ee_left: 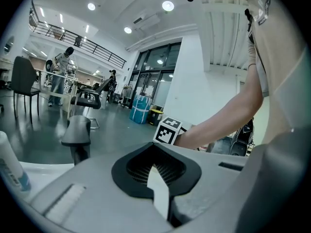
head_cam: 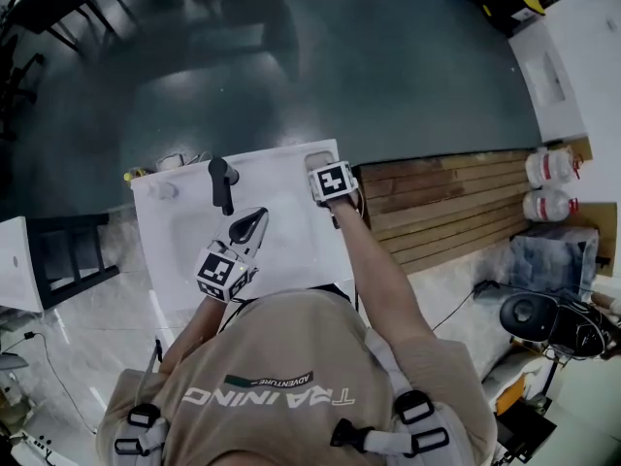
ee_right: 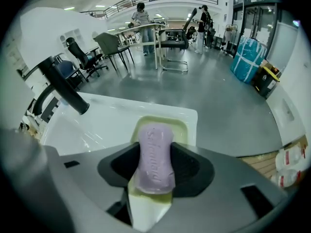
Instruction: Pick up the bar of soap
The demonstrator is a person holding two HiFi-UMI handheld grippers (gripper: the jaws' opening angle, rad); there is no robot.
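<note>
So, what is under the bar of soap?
A pale yellow-green soap dish lies under the bar of soap, at the corner of the white sink. Its rim shows around the soap; the dish floor directly beneath is covered.

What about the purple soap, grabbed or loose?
Grabbed: the right gripper has its jaws pressed on both sides of the bar of soap, over its pale dish.

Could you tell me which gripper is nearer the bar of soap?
Right. The right gripper has the bar of soap between its jaws; the left gripper is over the sink, apart.
</note>
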